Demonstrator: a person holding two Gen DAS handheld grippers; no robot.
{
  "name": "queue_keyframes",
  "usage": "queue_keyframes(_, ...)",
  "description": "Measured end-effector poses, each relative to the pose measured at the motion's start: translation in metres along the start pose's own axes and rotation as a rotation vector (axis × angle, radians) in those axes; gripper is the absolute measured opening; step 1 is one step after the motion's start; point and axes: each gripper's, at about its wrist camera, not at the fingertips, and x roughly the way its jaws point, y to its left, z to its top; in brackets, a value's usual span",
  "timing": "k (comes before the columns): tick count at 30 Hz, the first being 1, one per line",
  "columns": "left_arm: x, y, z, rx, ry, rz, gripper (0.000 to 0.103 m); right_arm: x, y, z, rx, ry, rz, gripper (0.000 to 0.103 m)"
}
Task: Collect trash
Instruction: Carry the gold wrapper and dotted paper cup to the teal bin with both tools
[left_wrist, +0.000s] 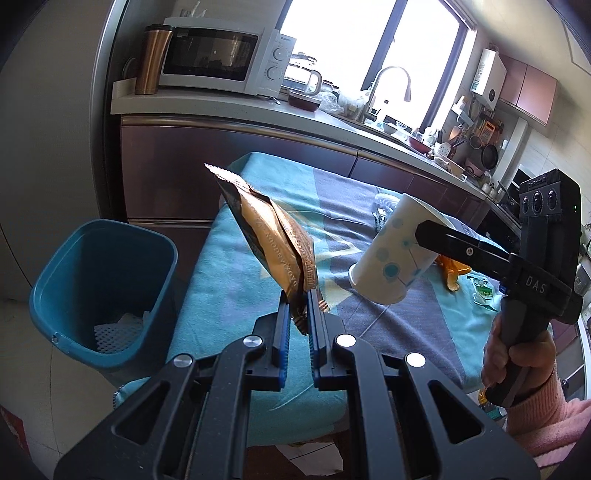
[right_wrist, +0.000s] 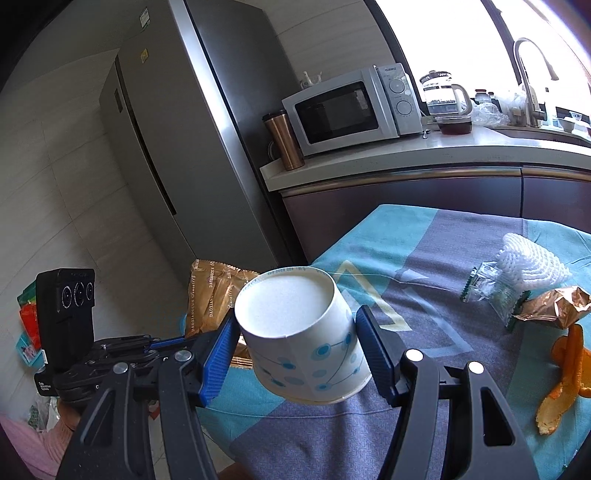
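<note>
A kitchen with a grey refrigerator (right_wrist: 192, 122), a white microwave (left_wrist: 221, 59) on the counter and a bright window frames a table draped in a teal-and-grey cloth (left_wrist: 229, 273). Beside the table's left edge stands a blue plastic trash bin (left_wrist: 99, 291), squarish with rounded corners, white foam netting lying at its bottom.

The step in hand looks like the carry to the bin, with both pieces lifted off the cloth. The left gripper (left_wrist: 298, 314) is clamped tight on the bottom seam of a crinkled gold-and-black snack wrapper (left_wrist: 273, 240), which stands up stiffly from the ribbed blue pads, serrated edge uppermost. The right gripper (right_wrist: 299, 343) squeezes a paper cup (right_wrist: 303, 332) by its sides, pads pressing on the white wall printed with blue dots; the cup is tipped, its flat base toward the camera.

Next, each load probably has to be brought over the bin's mouth and let go; the light wrapper may flutter or cling to the pads, and the thin cup could dent under pressure.

Still on the cloth: a white foam fruit net (right_wrist: 532, 266), a clear crumpled wrapper (right_wrist: 487, 288), a gold foil wrapper (right_wrist: 554, 308) and curled orange peel (right_wrist: 565, 376).
</note>
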Motion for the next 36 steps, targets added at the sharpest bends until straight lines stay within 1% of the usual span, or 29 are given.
queue_keyframes(9, -0.02, 0.031, 0.003, -0.046, -0.038, 0.05, 0.009, 0.021, 0.022, 0.006, -0.033, 0.024, 0.05, 0.062)
queue_keyframes(21, -0.05, 0.076, 0.001, -0.118, -0.085, 0.137, 0.009, 0.056, 0.058, 0.019, -0.094, 0.053, 0.12, 0.062)
queue_keyframes(30, -0.064, 0.101, -0.005, -0.163, -0.097, 0.191, 0.009, 0.083, 0.079, 0.027, -0.123, 0.078, 0.159, 0.062)
queue_keyframes(36, -0.063, 0.114, -0.006, -0.188, -0.09, 0.217, 0.009, 0.102, 0.088, 0.03, -0.133, 0.098, 0.176, 0.062)
